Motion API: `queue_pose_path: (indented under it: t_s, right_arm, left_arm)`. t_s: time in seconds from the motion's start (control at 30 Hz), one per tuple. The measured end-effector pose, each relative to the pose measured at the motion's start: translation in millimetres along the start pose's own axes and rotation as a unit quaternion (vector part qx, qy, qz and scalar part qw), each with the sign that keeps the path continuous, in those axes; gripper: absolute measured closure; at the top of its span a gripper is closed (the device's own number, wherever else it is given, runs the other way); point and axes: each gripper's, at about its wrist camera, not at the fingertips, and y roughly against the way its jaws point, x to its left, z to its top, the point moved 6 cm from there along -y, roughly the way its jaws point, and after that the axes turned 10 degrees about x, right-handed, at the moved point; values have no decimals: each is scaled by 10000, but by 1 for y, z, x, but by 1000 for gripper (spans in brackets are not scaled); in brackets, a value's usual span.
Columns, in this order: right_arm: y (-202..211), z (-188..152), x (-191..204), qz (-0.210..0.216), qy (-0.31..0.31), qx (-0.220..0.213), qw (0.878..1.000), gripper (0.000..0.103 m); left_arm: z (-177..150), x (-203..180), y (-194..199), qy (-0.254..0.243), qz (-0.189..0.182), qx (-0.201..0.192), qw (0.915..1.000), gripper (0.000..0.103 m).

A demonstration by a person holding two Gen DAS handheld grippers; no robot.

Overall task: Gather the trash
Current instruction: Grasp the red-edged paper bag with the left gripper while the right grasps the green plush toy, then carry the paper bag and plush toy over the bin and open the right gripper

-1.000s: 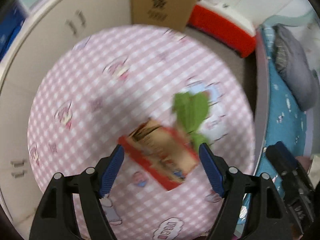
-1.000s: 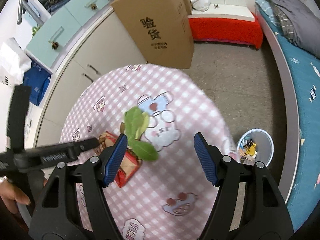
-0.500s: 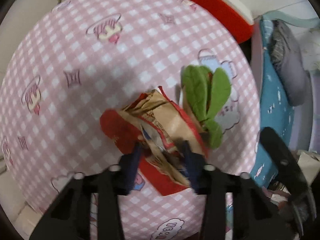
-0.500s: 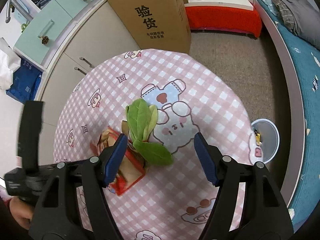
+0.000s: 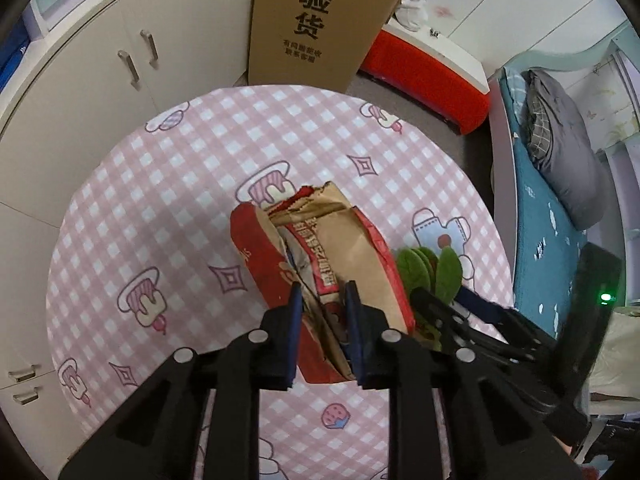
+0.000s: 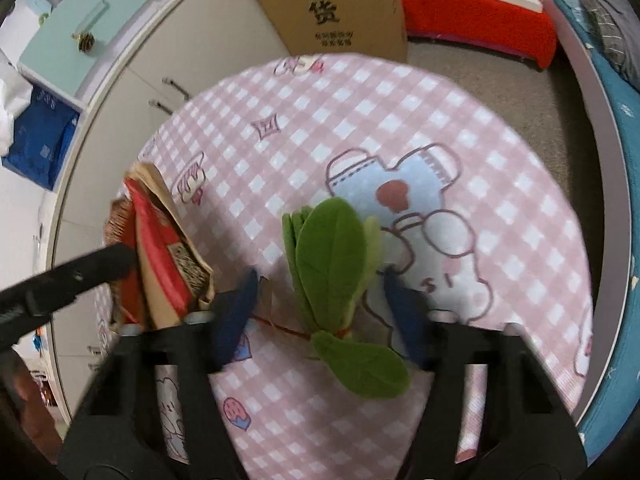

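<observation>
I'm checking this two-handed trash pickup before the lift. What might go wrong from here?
1. The left tongs pinch only the near end of the crumpled paper bag; it may sag or tear free.
2. The right tongs are closing around the green leaves, which are loosely bunched, so some may slip out.
3. Both tools sit close together and might collide.

Both cameras sit just behind their own fingers and look steeply down on the round desk [image 5: 140, 208] from close above. The left view faces toward the cupboards and the cardboard box [image 5: 320, 20], with the bed [image 5: 560, 216] along its right edge. The right view looks from a little further right and faces the same way. Both share the desk, the crumpled paper bag [image 5: 332, 256], the green leaves [image 6: 332, 264] and the box.
</observation>
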Motion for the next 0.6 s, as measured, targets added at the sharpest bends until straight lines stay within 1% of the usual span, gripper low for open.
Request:
queue_pose_path:
  t_s: [0.07,0.13,0.27,0.4,0.47,0.6]
  right_arm:
    - [0,-2,-1,59,56,45,10000,82]
    - [10,-5,-3,131,94,-69,9998,85]
    - [42,-9,-16,234,20,-364,9991,85]
    - [86,-12,-42,243,-150,-761,9967,85]
    - [111,-15,-61,218,-262,-975,9946,85]
    - [156,-29,-102,137,-507,-1340,9896,85]
  left_arm:
    - [-2,-4,2,-8,-13,-7,10000,83]
    - [-1,-10,1,-57,-34,-27,10000,83]
    - [0,-38,7,-199,-143,-121,9996,83]
    - [-2,-81,20,-483,-257,-320,9980,83]
    - [-3,-101,25,-600,-298,-380,9970,83]
    - [-11,-157,31,-910,-421,-457,9939,83]
